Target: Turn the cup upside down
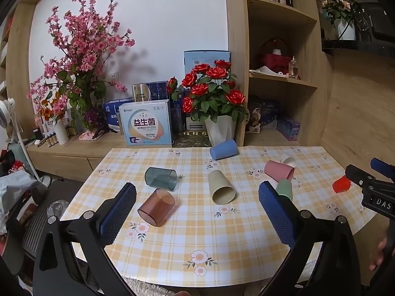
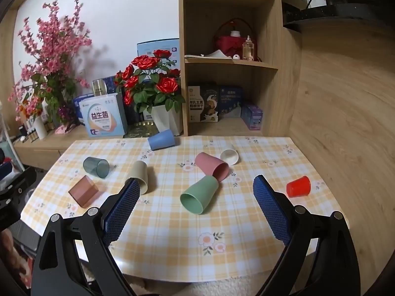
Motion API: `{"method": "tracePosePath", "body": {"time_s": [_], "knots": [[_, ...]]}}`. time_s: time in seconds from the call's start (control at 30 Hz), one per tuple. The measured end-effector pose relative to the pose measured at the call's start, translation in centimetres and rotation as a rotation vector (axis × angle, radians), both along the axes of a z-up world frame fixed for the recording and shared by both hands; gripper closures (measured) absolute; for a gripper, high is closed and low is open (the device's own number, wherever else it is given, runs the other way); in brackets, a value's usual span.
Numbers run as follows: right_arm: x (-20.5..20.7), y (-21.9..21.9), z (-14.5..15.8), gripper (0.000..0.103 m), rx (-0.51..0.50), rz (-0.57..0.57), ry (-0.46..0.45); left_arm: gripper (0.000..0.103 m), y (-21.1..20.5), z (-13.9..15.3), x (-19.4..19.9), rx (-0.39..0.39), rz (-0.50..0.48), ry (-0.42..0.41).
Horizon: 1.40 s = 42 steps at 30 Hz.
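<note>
Several cups lie on their sides on the checked tablecloth (image 1: 197, 234): a clear brown cup (image 1: 156, 207), a smoky grey cup (image 1: 161, 177), a beige cup (image 1: 220, 187), a blue cup (image 1: 223, 149), a pink cup (image 2: 211, 166), a green cup (image 2: 199, 194) and a white cup (image 2: 229, 156). A small red cup (image 2: 298, 186) stands mouth down at the right. My left gripper (image 1: 197, 212) is open and empty above the near table, the brown cup just ahead of its left finger. My right gripper (image 2: 195, 207) is open and empty, the green cup between and beyond its fingers.
A white pot of red roses (image 1: 214, 103), boxes (image 1: 145, 125) and pink blossoms (image 1: 81, 56) stand on the low cabinet behind the table. A wooden shelf unit (image 2: 229, 56) rises at the back right. The right gripper's body (image 1: 370, 185) shows at the left wrist view's right edge.
</note>
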State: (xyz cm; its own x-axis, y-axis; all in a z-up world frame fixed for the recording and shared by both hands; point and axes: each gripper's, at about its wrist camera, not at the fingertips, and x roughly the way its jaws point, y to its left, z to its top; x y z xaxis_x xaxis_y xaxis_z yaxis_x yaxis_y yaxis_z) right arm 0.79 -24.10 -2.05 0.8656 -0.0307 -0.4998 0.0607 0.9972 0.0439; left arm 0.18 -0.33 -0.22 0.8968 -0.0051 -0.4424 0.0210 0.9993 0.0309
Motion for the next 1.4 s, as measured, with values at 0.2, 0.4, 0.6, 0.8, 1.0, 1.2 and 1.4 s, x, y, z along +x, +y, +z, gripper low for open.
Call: {"method": "tracePosePath", "body": {"time_s": [0.2,0.4,0.6,0.8,1.0,1.2,1.4], "knots": [[0.02,0.01,0.00,0.013,0.000,0.000,0.001,0.006,0.31,-0.44,-0.03,0.001,-0.003,0.006],[0.02,0.01,0.01,0.013,0.000,0.000,0.002,0.006,0.29,-0.42,0.00,0.001,-0.002,0.007],[0.02,0.01,0.04,0.013,0.000,0.000,0.003,0.006,0.28,-0.46,0.01,0.001,-0.003,0.007],[0.03,-0.02,0.03,0.013,0.000,0.000,0.004,0.006,0.30,-1.00,0.01,0.002,-0.004,0.007],[0.03,-0.02,0.01,0.013,0.000,0.000,0.004,0.006,0.24,-0.76,0.06,0.001,-0.002,0.006],[0.02,0.00,0.00,0.013,0.000,0.000,0.005,0.006,0.27,-0.54,0.07,0.002,-0.003,0.009],[0.02,0.00,0.00,0.013,0.001,0.000,0.006,0.006,0.31,-0.85,0.11,0.002,-0.004,0.010]]}}
